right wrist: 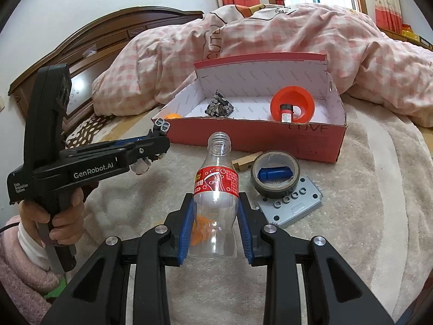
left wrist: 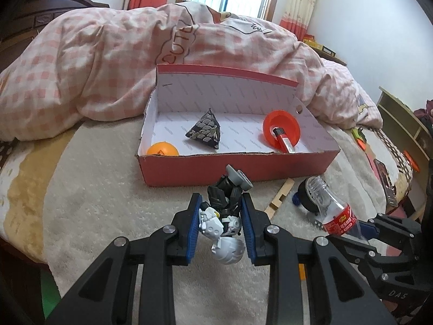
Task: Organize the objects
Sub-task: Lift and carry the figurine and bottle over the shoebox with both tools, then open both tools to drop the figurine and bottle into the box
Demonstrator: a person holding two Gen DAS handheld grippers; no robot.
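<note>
My left gripper (left wrist: 222, 201) is shut on a black-and-white toy robot (left wrist: 226, 211), held just above the cream blanket in front of the red cardboard box (left wrist: 238, 169). My right gripper (right wrist: 215, 199) is shut on an empty clear cola bottle (right wrist: 216, 184) with a red label, upright and uncapped. The box (right wrist: 257, 138) holds an orange ball (left wrist: 162, 149), a black patterned pyramid pouch (left wrist: 205, 130) and an orange funnel (left wrist: 281, 128) with a small metal-ended tube (left wrist: 284, 142) in it. A hand holds the left gripper (right wrist: 159, 142) at the left of the right wrist view.
A tape roll (right wrist: 276, 174) with a blue piece inside, a grey studded plate (right wrist: 297, 204) and a wooden block (right wrist: 245, 161) lie before the box's right end. A pink checked duvet (left wrist: 108, 67) is heaped behind the box. A phone (left wrist: 384, 176) lies near the bed's right edge.
</note>
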